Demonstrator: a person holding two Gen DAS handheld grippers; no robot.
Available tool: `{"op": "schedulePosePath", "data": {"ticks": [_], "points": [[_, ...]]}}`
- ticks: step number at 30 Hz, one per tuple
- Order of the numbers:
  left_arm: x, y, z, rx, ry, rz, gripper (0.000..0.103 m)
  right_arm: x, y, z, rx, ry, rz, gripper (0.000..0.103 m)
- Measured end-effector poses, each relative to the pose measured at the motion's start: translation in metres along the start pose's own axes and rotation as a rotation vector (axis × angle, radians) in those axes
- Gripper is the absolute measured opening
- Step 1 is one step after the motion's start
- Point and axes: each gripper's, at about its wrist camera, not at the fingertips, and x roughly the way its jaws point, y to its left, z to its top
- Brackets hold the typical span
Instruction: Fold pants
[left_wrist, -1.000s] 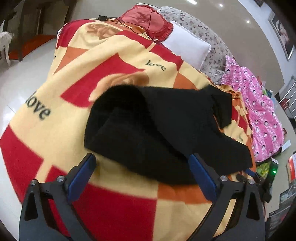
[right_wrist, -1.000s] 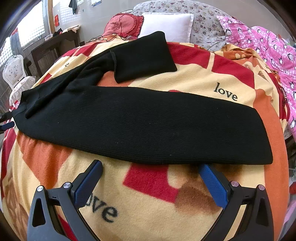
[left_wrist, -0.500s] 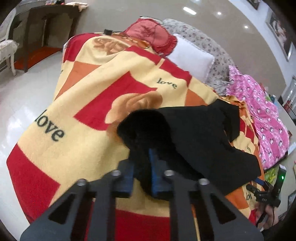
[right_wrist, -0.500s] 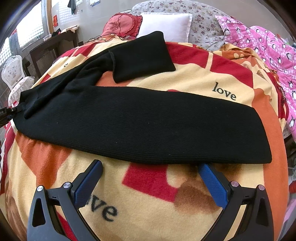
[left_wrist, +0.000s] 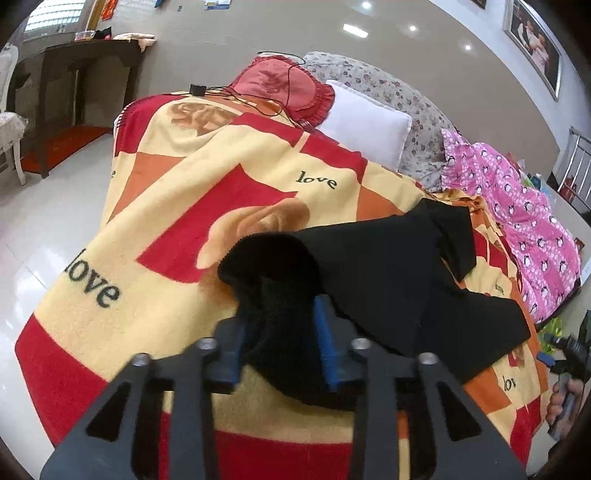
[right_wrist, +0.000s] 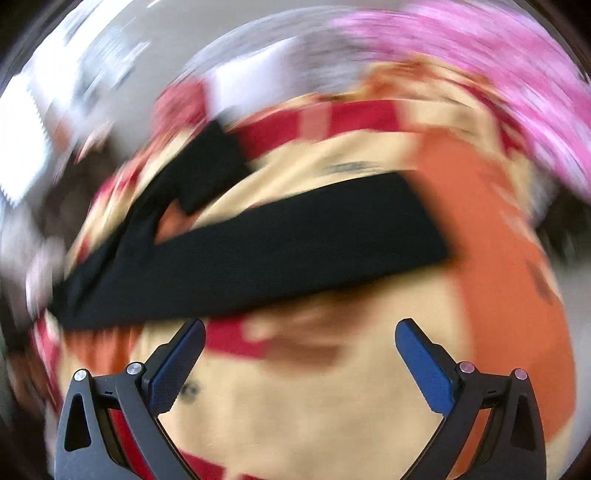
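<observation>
The black pants (left_wrist: 388, 273) lie across a red, yellow and orange "love" blanket (left_wrist: 177, 206) on a bed. My left gripper (left_wrist: 282, 332) is shut on a bunched end of the pants and holds it lifted a little off the blanket. In the right wrist view, which is heavily blurred, the pants (right_wrist: 258, 243) stretch as a long black band across the blanket (right_wrist: 314, 406). My right gripper (right_wrist: 300, 332) is open and empty, just short of the near edge of the pants.
A white pillow (left_wrist: 365, 125), a red cushion (left_wrist: 280, 85) with black cables and a pink patterned quilt (left_wrist: 517, 221) lie at the head and far side of the bed. A dark wooden table (left_wrist: 74, 85) stands on the tiled floor at left.
My left gripper closed on the pants' end and has lifted it further. The right wrist view has gone blurred as my right gripper swings fast; it has pulled back and stays open.
</observation>
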Motion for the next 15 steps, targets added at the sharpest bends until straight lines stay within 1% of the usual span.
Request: {"op": "schedulePosePath", "data": {"ticks": [1, 2, 3, 4, 5, 7, 8, 9, 10, 11, 12, 13, 14, 15], "points": [[0.002, 0.001, -0.001, -0.013, 0.005, -0.005, 0.036, -0.003, -0.017, 0.006, 0.093, -0.004, 0.026, 0.102], [0.003, 0.002, -0.002, -0.025, 0.012, -0.017, 0.036, 0.0, -0.025, 0.012, 0.129, 0.014, 0.063, 0.099], [0.003, 0.002, -0.003, -0.034, 0.017, -0.024, 0.028, 0.003, -0.03, 0.017, 0.145, 0.028, 0.102, 0.091], [0.003, 0.003, -0.003, -0.045, 0.019, -0.02, 0.016, 0.009, -0.033, 0.022, 0.154, 0.042, 0.122, 0.087], [0.001, 0.003, -0.003, -0.047, 0.02, -0.013, 0.004, 0.013, -0.038, 0.026, 0.169, 0.046, 0.109, 0.081], [-0.006, 0.003, -0.001, -0.066, -0.003, -0.042, 0.003, 0.026, -0.05, 0.033, 0.252, 0.062, 0.064, 0.077], [-0.008, 0.002, 0.0, -0.07, -0.009, -0.048, 0.003, 0.027, -0.056, 0.035, 0.296, 0.035, 0.079, 0.074], [-0.012, 0.0, 0.0, -0.073, -0.021, -0.053, 0.003, 0.031, -0.061, 0.039, 0.343, 0.031, 0.106, 0.073], [-0.015, -0.002, 0.001, -0.072, -0.033, -0.055, 0.003, 0.034, -0.065, 0.041, 0.375, 0.02, 0.12, 0.071], [-0.02, -0.004, 0.002, -0.07, -0.05, -0.056, 0.003, 0.037, -0.066, 0.042, 0.384, 0.012, 0.128, 0.067], [-0.023, -0.006, 0.002, -0.071, -0.062, -0.057, 0.003, 0.043, -0.065, 0.043, 0.376, 0.014, 0.134, 0.051], [-0.027, -0.005, 0.003, -0.08, -0.073, -0.058, 0.003, 0.05, -0.065, 0.043, 0.365, 0.038, 0.13, 0.033], [-0.031, -0.004, 0.003, -0.093, -0.08, -0.06, 0.002, 0.057, -0.066, 0.041, 0.365, 0.07, 0.129, 0.008], [-0.037, 0.001, 0.004, -0.112, -0.08, -0.071, 0.002, 0.054, -0.066, 0.038, 0.36, 0.055, 0.132, 0.008]]}}
